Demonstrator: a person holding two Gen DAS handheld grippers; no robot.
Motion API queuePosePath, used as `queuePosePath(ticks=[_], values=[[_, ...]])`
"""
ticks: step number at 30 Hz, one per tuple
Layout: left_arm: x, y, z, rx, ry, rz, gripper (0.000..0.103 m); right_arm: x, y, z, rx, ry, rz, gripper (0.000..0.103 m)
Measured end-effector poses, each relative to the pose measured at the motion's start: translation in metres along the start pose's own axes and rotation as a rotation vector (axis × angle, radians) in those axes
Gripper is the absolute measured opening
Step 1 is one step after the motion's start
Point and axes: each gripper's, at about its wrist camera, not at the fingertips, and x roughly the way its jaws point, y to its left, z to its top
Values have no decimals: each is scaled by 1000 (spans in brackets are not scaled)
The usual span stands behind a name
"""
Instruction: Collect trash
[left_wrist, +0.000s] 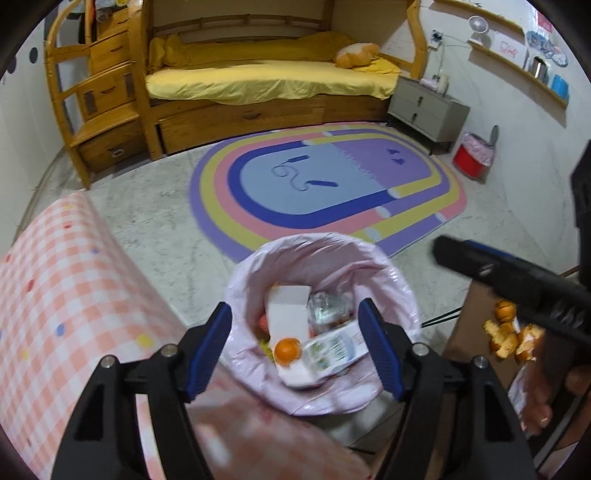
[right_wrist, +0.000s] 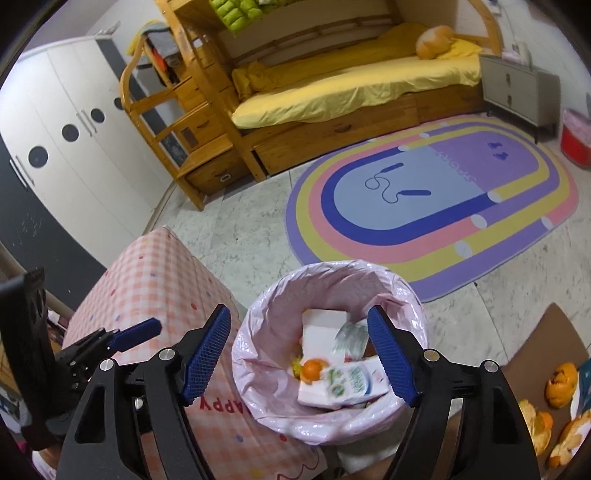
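A bin lined with a pink bag (left_wrist: 325, 258) (right_wrist: 332, 277) stands on the floor below both grippers. Inside lie a white box (left_wrist: 288, 310) (right_wrist: 321, 328), a green-printed carton (left_wrist: 332, 350) (right_wrist: 351, 380), an orange (left_wrist: 287, 350) (right_wrist: 312, 369) and crumpled clear plastic (left_wrist: 327, 306). My left gripper (left_wrist: 295, 350) is open and empty above the bin. My right gripper (right_wrist: 299, 362) is open and empty above it too. Orange peels (left_wrist: 509, 332) (right_wrist: 554, 417) lie on a brown surface at the right.
A pink checked cloth-covered table (left_wrist: 66, 295) (right_wrist: 147, 288) is on the left. A rainbow rug (left_wrist: 325, 184), a yellow bed (left_wrist: 266, 81), a grey nightstand (left_wrist: 424, 107) and a red bin (left_wrist: 471, 155) stand farther off.
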Motion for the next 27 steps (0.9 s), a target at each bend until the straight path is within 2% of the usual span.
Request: queuePosePath(ticks=[5,7,11,12,14,16,19,27], values=[[-31,17,-15,-49,-18,56,69,-30,11,-11,7,2,14,79],[-55,22,-22,-64,-35,91,70,-50,22,-16,-1,-10,26,88],[-102,30,-33,-84,-65,159,82,-82,42,-25,-18,-23,48,91],[-123,34,-40,-106,-79,194,87,-88,47,-28,-19,-10,56,91],[-140,37,-47,-127,-80,215,96,-99,61,-36,-35,23,87,92],[-166,41,-61,-157,-79,235,96,-113,77,-45,-84,21,99,94],[-200,46,-81,-202,-71,271,96,-136,104,-55,-168,8,65,96],[-293,59,-142,-326,-121,347,96,-195,170,-80,-329,8,139,96]])
